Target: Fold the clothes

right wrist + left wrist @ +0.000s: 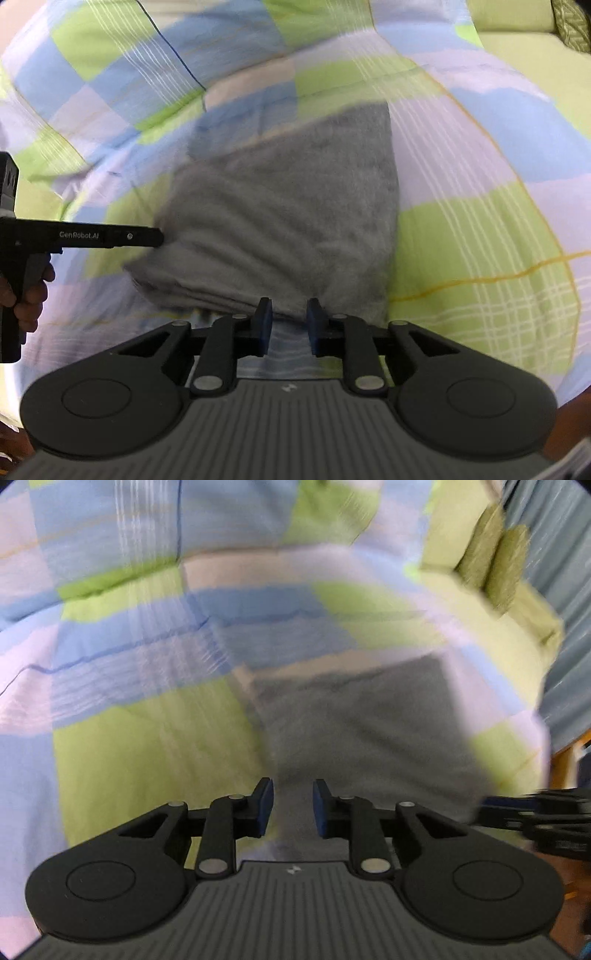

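Observation:
A grey folded garment (280, 214) lies on a checked blue, green and lilac bedspread (480, 221); it also shows in the left wrist view (362, 731). My left gripper (293, 806) is open and empty, over the garment's near left edge. My right gripper (289, 325) is open and empty at the garment's near edge. In the right wrist view the left gripper (147, 237) reaches in from the left, its tip at the garment's left edge. The right gripper shows blurred at the right edge of the left wrist view (524, 808).
Two olive-green pillows (495, 557) lie on a pale green sheet (461, 598) at the far right. A blue-grey curtain (569, 590) hangs beyond the bed's right side. Both views are motion-blurred.

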Available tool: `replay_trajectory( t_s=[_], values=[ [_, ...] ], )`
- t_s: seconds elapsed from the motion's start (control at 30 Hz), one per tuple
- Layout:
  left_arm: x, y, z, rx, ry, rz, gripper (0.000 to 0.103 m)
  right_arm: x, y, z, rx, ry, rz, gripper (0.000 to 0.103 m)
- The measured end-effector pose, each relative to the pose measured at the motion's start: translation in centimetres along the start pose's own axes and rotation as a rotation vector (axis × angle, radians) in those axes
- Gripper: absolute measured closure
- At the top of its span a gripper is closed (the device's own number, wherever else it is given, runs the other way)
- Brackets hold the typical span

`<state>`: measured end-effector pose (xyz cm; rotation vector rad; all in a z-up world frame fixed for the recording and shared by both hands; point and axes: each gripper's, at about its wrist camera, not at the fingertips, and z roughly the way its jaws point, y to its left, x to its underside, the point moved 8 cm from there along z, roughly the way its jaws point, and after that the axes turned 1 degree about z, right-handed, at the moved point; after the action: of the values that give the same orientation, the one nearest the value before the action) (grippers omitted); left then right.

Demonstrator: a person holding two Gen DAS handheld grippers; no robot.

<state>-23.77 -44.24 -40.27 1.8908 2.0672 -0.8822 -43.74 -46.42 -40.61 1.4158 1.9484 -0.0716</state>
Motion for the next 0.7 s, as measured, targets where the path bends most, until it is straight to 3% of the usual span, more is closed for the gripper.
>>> replay_trajectory(
  t_s=[0.17, 0.2, 0.27, 0.3, 0.4, 0.5, 0.6, 0.67, 0.7],
  values=[
    [3.0, -0.9, 1.9, -0.03, 0.068, 0.026, 0.077, -1.1, -0.1, 0.8, -0.005, -0.038, -0.013, 0.082],
    [4.1, -0.7, 2.3, -0.044, 0.087, 0.033, 0.077, -1.0, -0.2, 1.3, -0.003, -0.025, -0.022, 0.081],
    [5.4, -0.7, 2.6, -0.059, 0.112, 0.043, 0.077, 1.0, -0.6, 3.1, 0.039, 0.085, -0.066, 0.08],
    [5.7, -0.9, 2.0, -0.06, 0.119, 0.042, 0.077, 1.2, -0.7, 3.1, 0.037, 0.087, -0.074, 0.08],
    [4.6, -1.5, 0.0, -0.052, 0.074, 0.019, 0.077, 1.6, -0.2, 1.4, 0.041, 0.08, -0.11, 0.08],
    [3.3, -1.6, -0.2, -0.061, 0.022, 0.002, 0.075, 0.2, 0.4, 0.6, 0.026, 0.015, -0.114, 0.079],
    [3.9, -0.9, 1.5, -0.127, 0.091, -0.015, 0.075, -0.9, 0.8, 1.0, 0.017, -0.028, -0.13, 0.072],
    [4.9, -0.3, 2.5, -0.186, 0.161, -0.032, 0.075, 0.0, 0.3, 2.5, 0.055, 0.031, -0.161, 0.072],
    [4.7, -0.5, 1.8, -0.184, 0.153, -0.048, 0.076, 0.7, 0.0, 2.8, 0.069, 0.066, -0.171, 0.072]
  ],
)
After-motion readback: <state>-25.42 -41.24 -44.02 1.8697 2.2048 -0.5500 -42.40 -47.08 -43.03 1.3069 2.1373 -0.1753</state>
